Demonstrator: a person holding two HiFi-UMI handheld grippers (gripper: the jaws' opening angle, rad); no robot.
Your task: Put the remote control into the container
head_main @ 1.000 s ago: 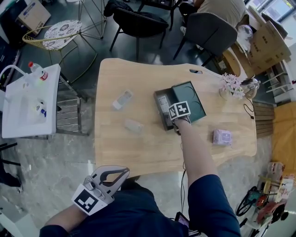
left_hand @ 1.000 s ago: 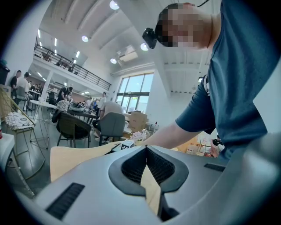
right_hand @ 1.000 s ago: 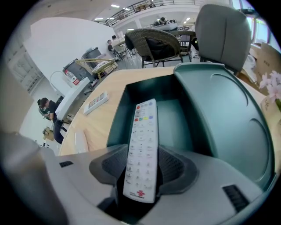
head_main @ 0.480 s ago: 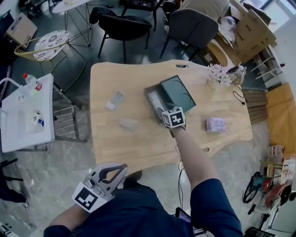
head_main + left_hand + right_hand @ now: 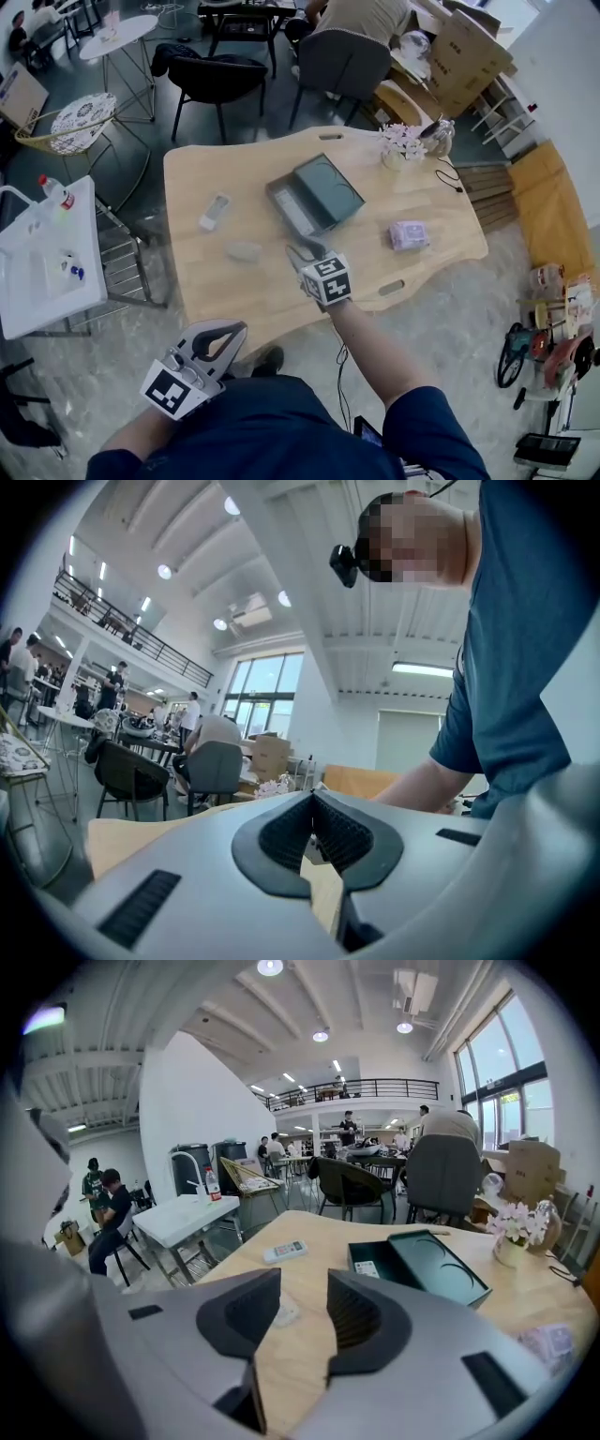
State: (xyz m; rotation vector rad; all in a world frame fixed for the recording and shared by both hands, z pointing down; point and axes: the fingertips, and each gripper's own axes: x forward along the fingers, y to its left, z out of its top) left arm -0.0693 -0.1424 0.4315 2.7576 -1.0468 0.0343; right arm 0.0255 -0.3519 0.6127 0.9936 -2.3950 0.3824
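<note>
Head view: the remote control (image 5: 293,214) is lying in the left part of the dark green container (image 5: 330,181), near the middle of the wooden table (image 5: 225,289). The right gripper (image 5: 304,250) is hovering just in front of the container, its jaws apart, closing, nothing between them. The left gripper (image 5: 227,334), off the table's near edge, is keeping its jaws together, empty.

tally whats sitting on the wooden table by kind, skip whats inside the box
white remote control: 1
dark green container: 1
flower vase: 1
clear jug: 1
purple packet: 1
small clear wrapper: 1
total: 6
</note>
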